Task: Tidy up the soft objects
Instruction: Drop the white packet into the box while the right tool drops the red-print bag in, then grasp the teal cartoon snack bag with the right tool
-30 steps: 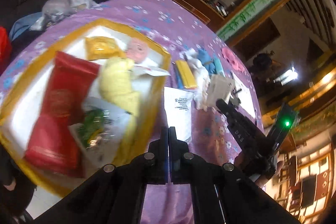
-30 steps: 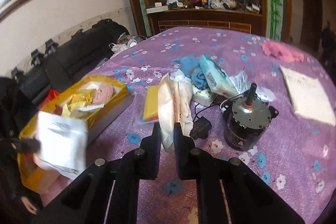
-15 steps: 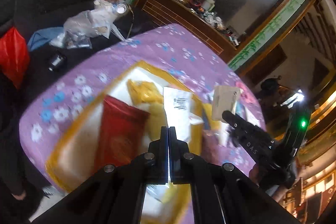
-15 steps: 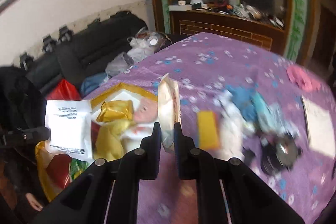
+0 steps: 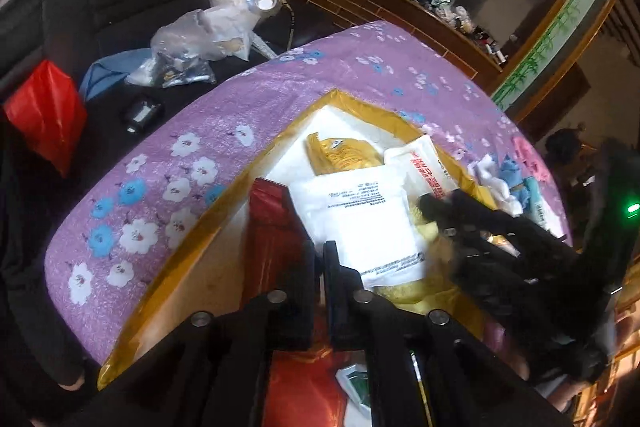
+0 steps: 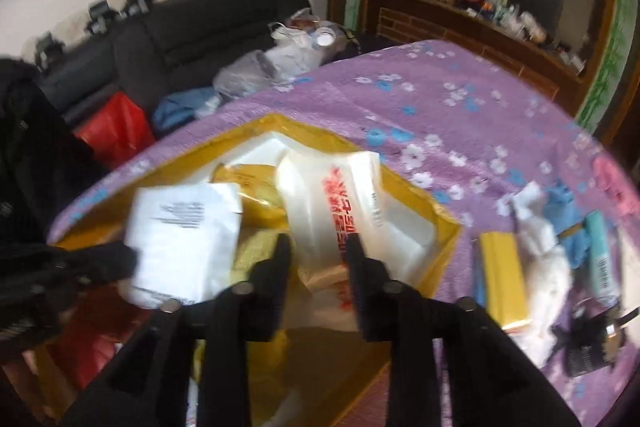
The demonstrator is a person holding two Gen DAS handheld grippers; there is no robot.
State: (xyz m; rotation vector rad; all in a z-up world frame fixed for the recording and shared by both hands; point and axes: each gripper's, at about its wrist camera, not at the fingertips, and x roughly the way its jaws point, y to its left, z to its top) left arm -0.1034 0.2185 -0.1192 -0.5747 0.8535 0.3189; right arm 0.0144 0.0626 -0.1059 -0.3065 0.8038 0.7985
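Left wrist view looks down into a yellow-rimmed box (image 5: 224, 203) with a white lining, set on a desk covered by a purple flowered cloth (image 5: 192, 131). The left tool (image 5: 319, 259) hangs over the box with its jaws just starting to part, only a thin gap between them and nothing in it. A white packet with black print (image 5: 360, 219) lies just past its tips, on top of a yellow soft item (image 5: 400, 291). A red pouch (image 5: 272, 227) lies to the left of the packet, and a gold foil pouch (image 5: 340, 155) sits at the far end of the box. A white pack with red lettering (image 5: 424, 167) lies at the right side of the box.

Right wrist view shows the right tool (image 6: 316, 251) over the same box, its jaws opening, now about half apart. The pack with red lettering lies between the tips and beyond them; the motion blur makes it hard to tell whether the pads touch it, though it appears to rest on the contents of the box. On the cloth to the right lie a yellow pack (image 6: 502, 279), a white soft toy (image 6: 548, 259), a blue cloth (image 6: 568, 211) and a pink item (image 6: 612, 179). A dark sofa (image 6: 192, 31) stands behind the desk.
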